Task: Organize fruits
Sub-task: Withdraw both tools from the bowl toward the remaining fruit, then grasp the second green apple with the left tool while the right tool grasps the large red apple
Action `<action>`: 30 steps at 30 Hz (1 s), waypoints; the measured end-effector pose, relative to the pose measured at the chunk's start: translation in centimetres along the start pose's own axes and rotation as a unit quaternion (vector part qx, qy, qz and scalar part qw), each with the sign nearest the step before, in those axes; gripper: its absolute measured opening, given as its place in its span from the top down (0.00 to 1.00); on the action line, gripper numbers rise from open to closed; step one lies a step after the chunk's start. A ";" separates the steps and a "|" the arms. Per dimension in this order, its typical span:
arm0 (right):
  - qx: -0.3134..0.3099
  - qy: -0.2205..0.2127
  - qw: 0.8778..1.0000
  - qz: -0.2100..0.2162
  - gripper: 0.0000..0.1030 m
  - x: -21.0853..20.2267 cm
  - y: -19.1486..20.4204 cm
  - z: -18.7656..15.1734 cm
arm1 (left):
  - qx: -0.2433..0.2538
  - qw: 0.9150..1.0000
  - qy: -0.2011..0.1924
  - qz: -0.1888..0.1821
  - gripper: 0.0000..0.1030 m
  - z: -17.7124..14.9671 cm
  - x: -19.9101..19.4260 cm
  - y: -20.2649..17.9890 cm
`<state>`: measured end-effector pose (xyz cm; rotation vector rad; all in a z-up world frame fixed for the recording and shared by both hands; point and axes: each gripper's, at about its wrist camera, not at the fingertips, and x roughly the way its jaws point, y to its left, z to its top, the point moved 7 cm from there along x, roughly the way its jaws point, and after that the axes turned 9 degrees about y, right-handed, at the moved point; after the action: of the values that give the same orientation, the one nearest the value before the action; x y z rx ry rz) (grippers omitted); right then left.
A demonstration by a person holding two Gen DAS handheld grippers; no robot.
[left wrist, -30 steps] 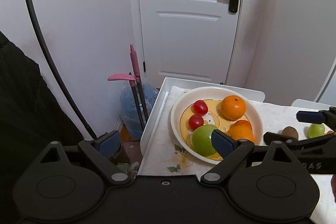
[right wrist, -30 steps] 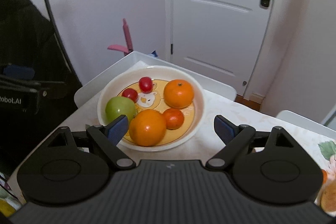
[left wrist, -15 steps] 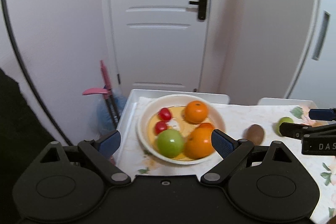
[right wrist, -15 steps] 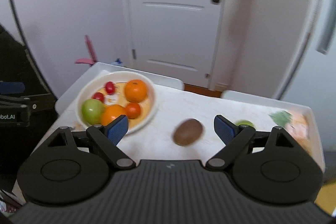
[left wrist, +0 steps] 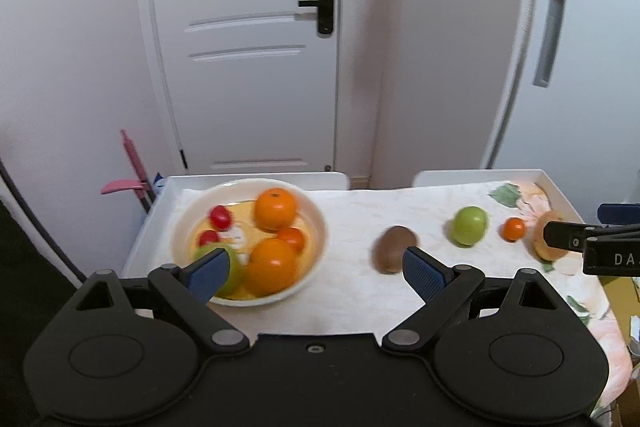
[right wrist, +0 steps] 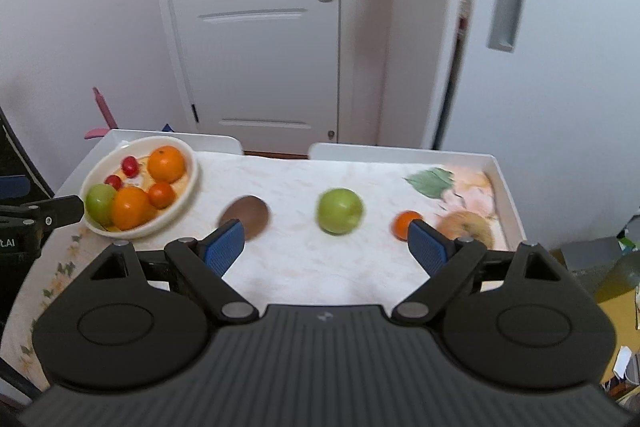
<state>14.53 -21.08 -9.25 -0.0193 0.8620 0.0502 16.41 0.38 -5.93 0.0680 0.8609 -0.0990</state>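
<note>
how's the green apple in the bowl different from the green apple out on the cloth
The green apple in the bowl sits crowded against the oranges; the green apple on the cloth lies alone, touching nothing. From the left wrist view the bowl apple is half hidden behind a tool finger, while the cloth apple shows whole. Both are round and green.

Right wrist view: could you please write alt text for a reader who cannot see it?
The open right gripper hangs over a table where a kiwi, a green apple and a small orange lie loose. At far left, a bowl holds more fruit.
</note>
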 end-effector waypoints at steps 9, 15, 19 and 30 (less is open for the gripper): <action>0.022 0.021 1.000 0.003 0.00 0.7 -7.5 -1.6 | 0.022 0.999 0.015 -0.020 0.07 0.4 1.9 -7.5; 0.034 0.031 0.999 0.011 0.00 2.8 -11.3 -2.2 | 0.050 0.998 0.012 -0.034 0.07 1.5 4.6 -11.8; 0.051 0.040 0.998 0.028 0.00 4.8 -13.0 -2.8 | 0.066 0.997 0.014 -0.038 0.07 2.1 7.3 -13.9; 0.058 0.041 0.997 0.042 0.00 9.0 -15.0 -3.1 | 0.094 0.994 0.043 -0.037 0.13 3.1 14.9 -16.8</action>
<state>18.82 -35.84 -18.17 0.1245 0.9466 0.0788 26.41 -17.47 -15.57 0.2188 0.9387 -0.2493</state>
